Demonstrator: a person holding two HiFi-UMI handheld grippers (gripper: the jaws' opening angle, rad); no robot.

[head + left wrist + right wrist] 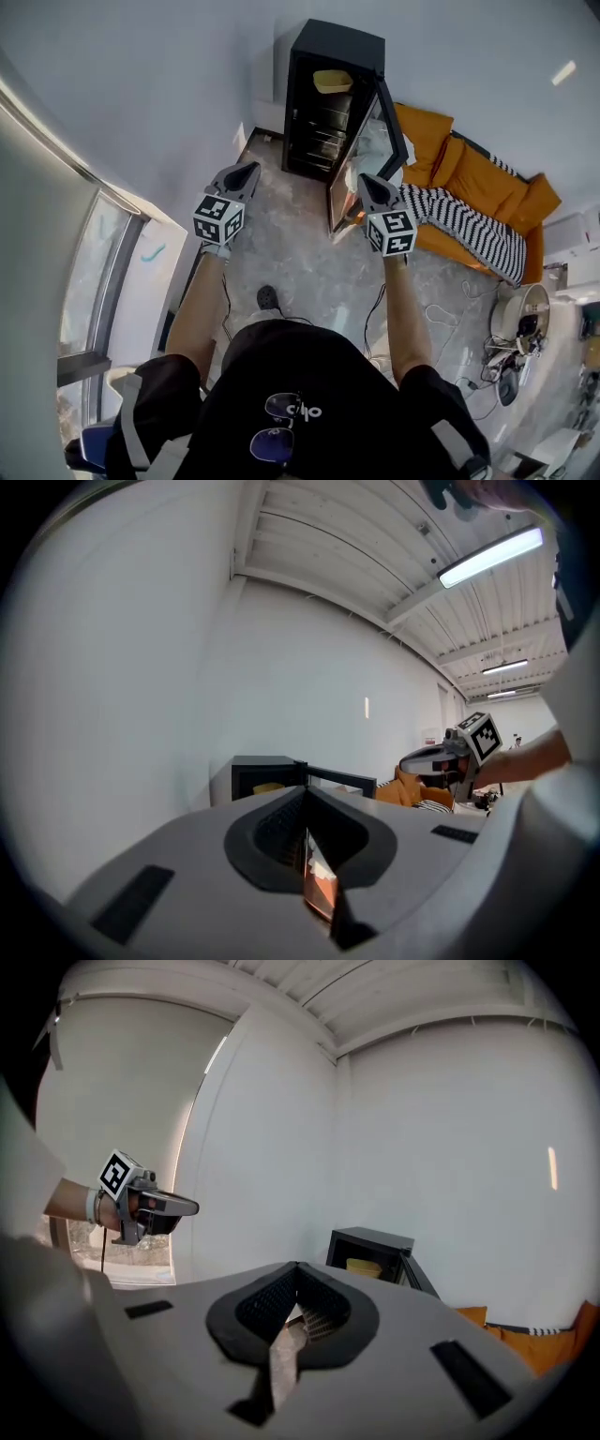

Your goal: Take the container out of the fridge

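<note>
Black fridge (pixel 319 56) at upper centre of the head view, its door (pixel 370 159) swung open toward the right; yellow container (pixel 332 82) on the top shelf inside; orange sofa (pixel 450 155) with striped blanket (pixel 469 230) at right; cables (pixel 375 319) on the floor (pixel 300 253). Left hand-held gripper (pixel 251 169) and right hand-held gripper (pixel 364 180) on outstretched forearms, side by side, tips toward the fridge and apart from it; both pairs of jaws pressed together, empty.

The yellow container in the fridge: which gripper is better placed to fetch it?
Probably left: the left gripper has a clear line to the container in the fridge, while the right gripper lines up with the open door. Both grippers are shut.
</note>
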